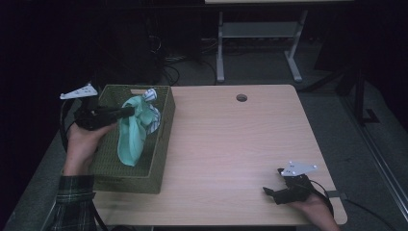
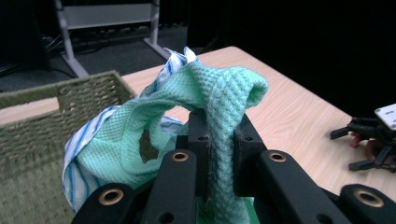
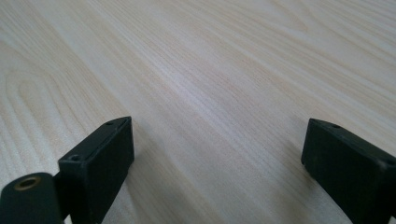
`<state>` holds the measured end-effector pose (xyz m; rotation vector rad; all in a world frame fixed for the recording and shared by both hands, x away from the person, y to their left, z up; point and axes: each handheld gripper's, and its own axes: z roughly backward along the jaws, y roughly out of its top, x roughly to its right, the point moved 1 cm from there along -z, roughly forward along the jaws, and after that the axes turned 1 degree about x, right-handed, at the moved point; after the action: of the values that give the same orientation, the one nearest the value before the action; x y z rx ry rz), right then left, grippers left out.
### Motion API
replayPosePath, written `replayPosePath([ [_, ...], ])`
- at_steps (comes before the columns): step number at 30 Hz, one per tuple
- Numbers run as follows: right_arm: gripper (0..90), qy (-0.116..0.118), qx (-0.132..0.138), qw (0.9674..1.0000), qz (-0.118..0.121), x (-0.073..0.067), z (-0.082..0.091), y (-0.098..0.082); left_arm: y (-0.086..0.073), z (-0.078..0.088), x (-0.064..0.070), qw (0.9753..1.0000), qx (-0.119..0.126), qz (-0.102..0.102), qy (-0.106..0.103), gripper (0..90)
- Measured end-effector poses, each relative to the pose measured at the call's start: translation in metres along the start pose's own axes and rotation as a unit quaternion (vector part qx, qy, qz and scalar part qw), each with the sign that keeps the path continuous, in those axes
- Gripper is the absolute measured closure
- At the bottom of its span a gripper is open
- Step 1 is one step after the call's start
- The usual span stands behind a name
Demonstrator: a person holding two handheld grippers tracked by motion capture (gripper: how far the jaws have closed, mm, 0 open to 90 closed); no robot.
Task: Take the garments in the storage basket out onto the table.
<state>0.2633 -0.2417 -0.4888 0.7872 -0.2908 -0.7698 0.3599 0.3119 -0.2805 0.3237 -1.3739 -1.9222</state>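
A mint-green waffle-weave cloth (image 1: 132,134) hangs over the woven olive basket (image 1: 163,144) at the table's left, with a blue-and-white striped cloth (image 1: 151,96) bunched against it. My left gripper (image 1: 130,111) is shut on the green cloth (image 2: 219,116), which is pinched between the jaws and drapes over them; the striped cloth (image 2: 77,154) hangs behind it. My right gripper (image 1: 269,191) rests low on the table near the front right corner, jaws wide apart with bare wood (image 3: 210,93) between them.
The light wooden table (image 1: 231,144) has a round cable hole (image 1: 241,97) near its far edge. Beyond it stand a white desk frame (image 1: 260,33) and cables on a dark floor. The right gripper (image 2: 373,140) lies far off in the left gripper view.
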Motion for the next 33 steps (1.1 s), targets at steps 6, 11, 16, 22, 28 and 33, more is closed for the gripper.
replayPosePath([
  [6,9.1,0.0,0.0,1.0,0.0,0.0,0.0,0.0,0.01,0.002,0.007,0.9999,0.002,-0.009,-0.007,80.7],
  [11,9.1,0.0,0.0,1.0,0.0,0.0,0.0,0.0,0.017,0.002,0.013,0.9997,0.006,-0.013,-0.018,80.7],
  [16,9.0,0.0,0.0,1.0,0.0,0.0,0.0,0.0,0.025,-0.001,0.022,0.9994,0.008,-0.021,-0.026,80.7],
  [22,9.0,0.001,0.0,1.0,-0.001,0.0,0.0,0.0,0.036,-0.006,0.034,0.999,0.005,-0.033,-0.031,80.7],
  [28,9.0,0.003,0.0,1.0,0.001,0.001,0.0,0.0,0.048,-0.012,0.048,0.998,0.013,-0.044,-0.044,80.7],
  [33,9.0,0.003,0.0,1.0,0.001,0.001,0.0,0.0,0.055,-0.023,0.057,0.9967,0.015,-0.053,-0.059,80.7],
])
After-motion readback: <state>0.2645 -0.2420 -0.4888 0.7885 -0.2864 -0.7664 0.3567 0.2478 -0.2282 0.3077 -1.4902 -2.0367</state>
